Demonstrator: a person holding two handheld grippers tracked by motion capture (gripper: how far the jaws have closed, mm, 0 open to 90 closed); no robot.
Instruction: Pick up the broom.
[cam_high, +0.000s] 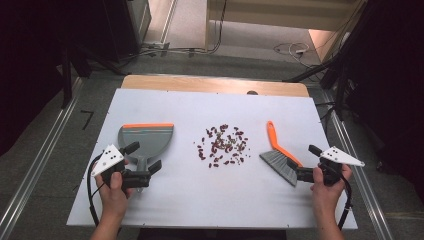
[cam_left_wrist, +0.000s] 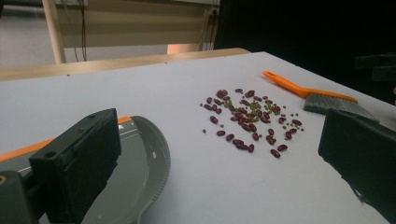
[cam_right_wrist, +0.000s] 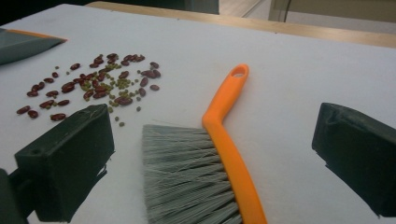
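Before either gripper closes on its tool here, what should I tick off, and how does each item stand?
1. Left gripper jaws open around the dustpan handle: ok.
2. Right gripper jaws open, with the brush between them: ok.
3. Brush lying flat on the table, handle free: ok.
4. Beans in one loose pile between the tools, none under either: ok.
5. Dustpan's orange lip turned toward the beans: not ok, it points to the far edge.
6. Jaws touching the tools yet: cannot tell.

Dustpan (cam_left_wrist: 140, 177) handle behind the left jaw; brush (cam_right_wrist: 196, 182) bristle tips past the bottom edge
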